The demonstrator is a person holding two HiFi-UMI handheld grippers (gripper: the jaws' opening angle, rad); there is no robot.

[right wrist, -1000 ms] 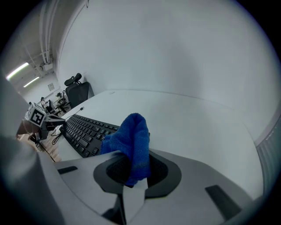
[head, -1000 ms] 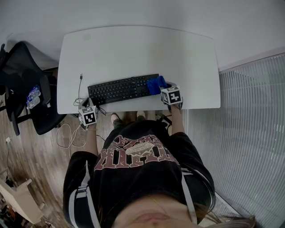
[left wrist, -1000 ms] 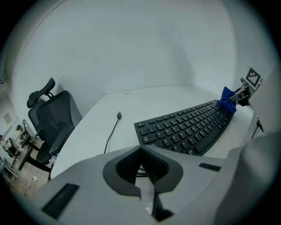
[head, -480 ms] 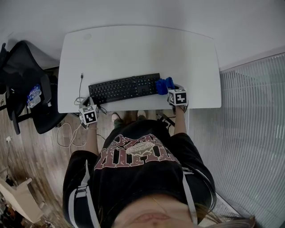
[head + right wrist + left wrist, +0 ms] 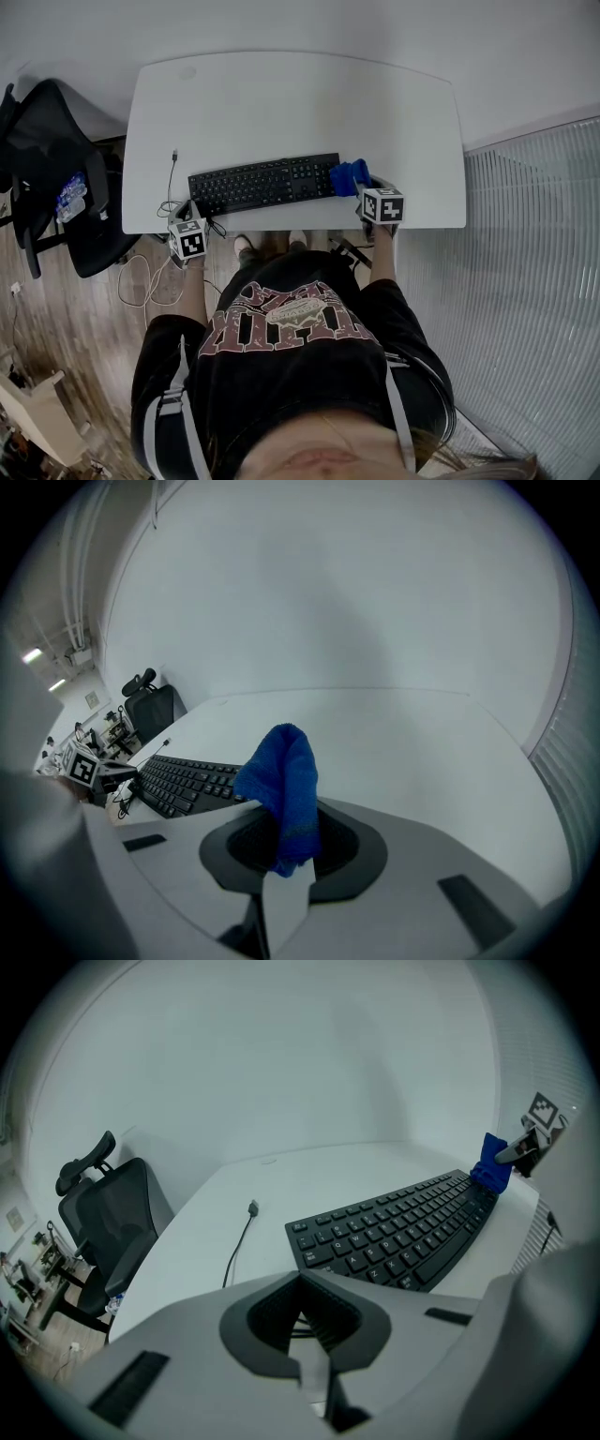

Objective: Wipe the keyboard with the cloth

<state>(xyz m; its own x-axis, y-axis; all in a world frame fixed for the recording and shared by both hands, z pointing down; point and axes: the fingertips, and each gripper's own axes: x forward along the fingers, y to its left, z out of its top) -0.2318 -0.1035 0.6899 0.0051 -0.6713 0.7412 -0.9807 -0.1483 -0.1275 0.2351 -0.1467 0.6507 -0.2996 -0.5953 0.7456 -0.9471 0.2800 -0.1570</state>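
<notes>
**While clamped on cloth (image 5: pixel 284 780): right tool (image 5: pixel 281 860) parked at right end of keyboard (image 5: pixel 264 184)**

Pinches the blue cloth hard, jaws drawn almost together on the fabric, with a loose fold poking up above them. Sits just past the keyboard's right end, over the white tabletop (image 5: pixel 281 103). Puts the cloth just beside the last keys; can't tell whether touching or apart. Keyboard: black, flat, near the tabletop's front edge, slightly skewed. Left tool (image 5: pixel 302 1324): jaws fully together, gripping nothing. Hangs at the tabletop's front-left edge, near the keyboard's left end but apart from it. Also on the tabletop, left of the keyboard: thin black cable (image 5: pixel 239 1241) with a free plug end. Off to the left, beside the tabletop: black office chair (image 5: pixel 56 178).
</notes>
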